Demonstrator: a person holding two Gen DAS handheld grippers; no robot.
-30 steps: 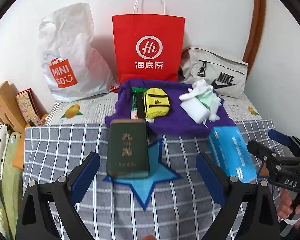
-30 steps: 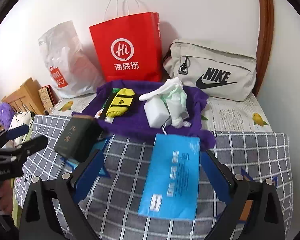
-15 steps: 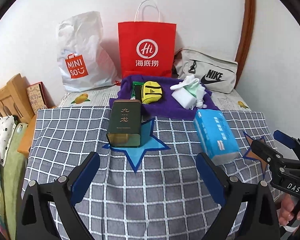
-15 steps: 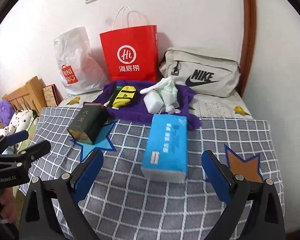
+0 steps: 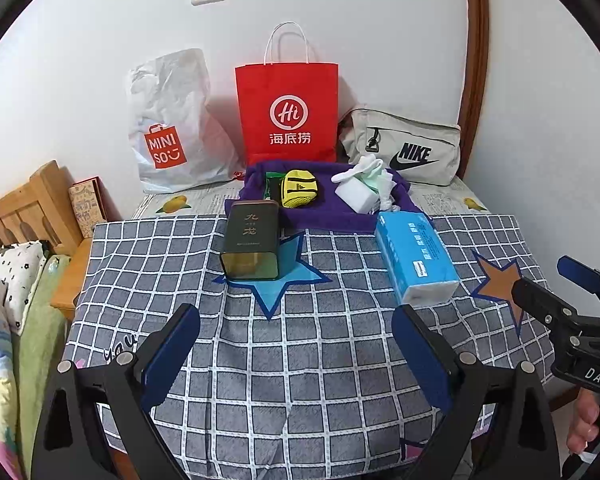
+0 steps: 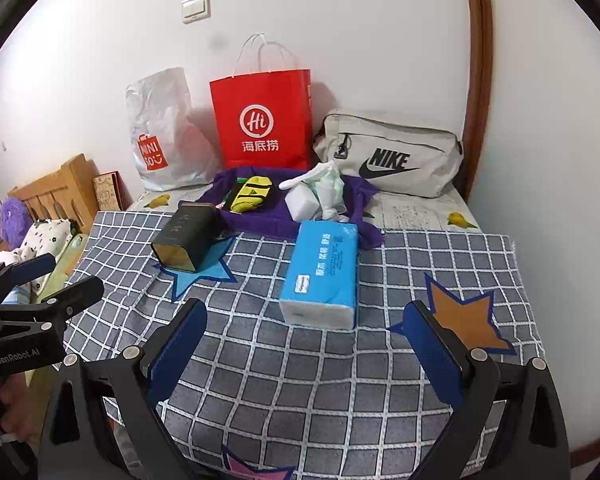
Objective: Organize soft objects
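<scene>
A blue tissue pack (image 5: 416,256) (image 6: 324,272) lies on the grey checked cloth (image 5: 300,360) (image 6: 300,368). Behind it a purple towel (image 5: 320,216) (image 6: 276,220) holds a yellow-black pouch (image 5: 299,189) (image 6: 252,194), a white sponge block (image 5: 356,196) (image 6: 302,202) and white and pale green socks (image 5: 374,172) (image 6: 328,182). A dark green tin (image 5: 252,240) (image 6: 186,236) lies on a blue star. My left gripper (image 5: 296,344) is open and empty above the cloth's near part. My right gripper (image 6: 306,344) is open and empty, short of the tissue pack.
A white Miniso bag (image 5: 168,128), a red paper bag (image 5: 288,112) and a grey Nike bag (image 5: 404,148) stand against the back wall. A wooden bed frame (image 5: 28,208) and bedding (image 5: 16,280) lie to the left. An orange star patch (image 6: 464,320) is at right.
Both grippers have pulled back and up from the objects, so more of the cloth shows. Both stay open. The objects have not moved.
</scene>
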